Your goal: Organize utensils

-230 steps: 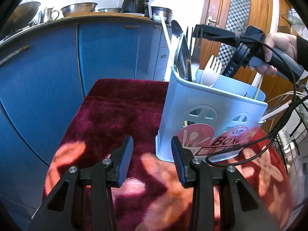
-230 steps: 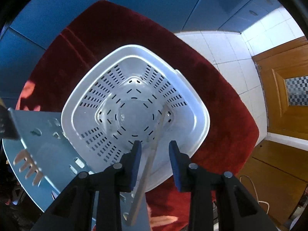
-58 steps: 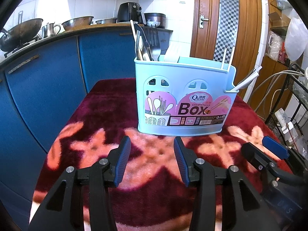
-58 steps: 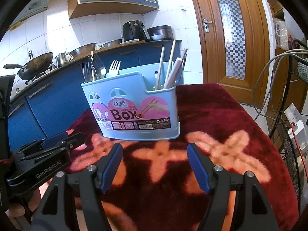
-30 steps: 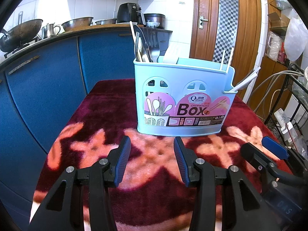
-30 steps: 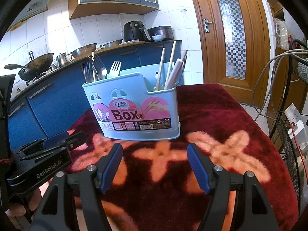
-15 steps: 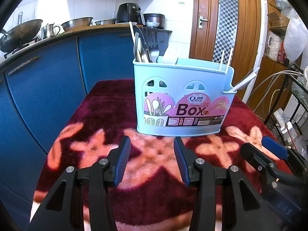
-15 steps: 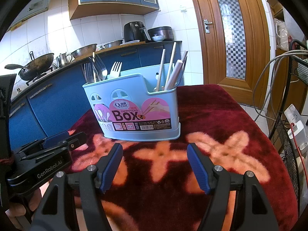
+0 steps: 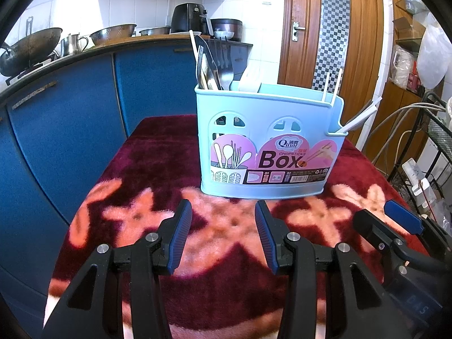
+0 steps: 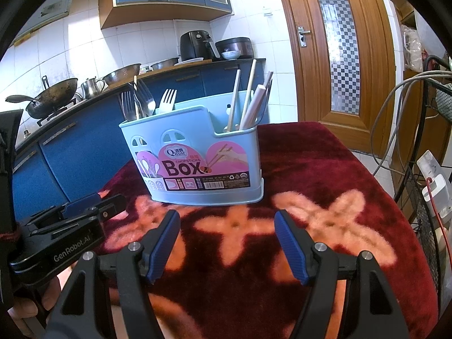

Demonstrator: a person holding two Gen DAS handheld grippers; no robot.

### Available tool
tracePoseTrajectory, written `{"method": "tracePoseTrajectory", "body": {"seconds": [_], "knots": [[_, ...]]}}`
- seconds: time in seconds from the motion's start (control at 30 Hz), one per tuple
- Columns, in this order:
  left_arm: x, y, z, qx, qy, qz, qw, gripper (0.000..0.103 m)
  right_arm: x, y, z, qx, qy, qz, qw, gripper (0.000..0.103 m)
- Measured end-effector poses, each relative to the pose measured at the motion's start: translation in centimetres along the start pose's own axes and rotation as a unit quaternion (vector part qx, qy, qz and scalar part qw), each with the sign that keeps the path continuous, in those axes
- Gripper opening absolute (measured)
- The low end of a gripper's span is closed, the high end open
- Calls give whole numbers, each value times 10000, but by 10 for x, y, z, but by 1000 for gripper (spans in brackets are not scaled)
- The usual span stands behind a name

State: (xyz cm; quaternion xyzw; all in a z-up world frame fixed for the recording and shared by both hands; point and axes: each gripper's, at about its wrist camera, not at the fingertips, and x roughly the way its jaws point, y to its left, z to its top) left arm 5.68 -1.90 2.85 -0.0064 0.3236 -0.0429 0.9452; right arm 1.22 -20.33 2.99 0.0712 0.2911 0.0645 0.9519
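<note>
A light blue utensil box (image 9: 268, 141) marked "Box" stands upright on the red floral cloth (image 9: 141, 169). It also shows in the right wrist view (image 10: 197, 155). Metal forks and spoons (image 9: 214, 65) and a white plastic fork (image 10: 166, 100) stand in its tall compartment. Chopsticks (image 10: 248, 96) stand in the low end compartment. My left gripper (image 9: 223, 231) is open and empty in front of the box. My right gripper (image 10: 227, 243) is open and empty, beside the left one.
Blue kitchen cabinets (image 9: 70, 118) run behind the table, with a wok (image 10: 48, 93), bowls and an air fryer (image 10: 196, 45) on the counter. A wooden door (image 10: 339, 48) is at the back right. A wire rack with cables (image 10: 423, 183) stands to the right.
Since 7.7 s ago both grippers have drawn back from the box; the right one, then above it with a chopstick between its fingers, is now empty. Nothing has moved over the last second.
</note>
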Motion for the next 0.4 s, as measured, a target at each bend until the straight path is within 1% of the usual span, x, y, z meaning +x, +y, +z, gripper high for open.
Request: {"method": "tracePoseTrajectory", "body": {"seconds": [0.4], "knots": [[1, 0, -1, 13, 9, -5, 10000, 48, 0, -1, -2, 28, 8, -2, 10000, 72]]}}
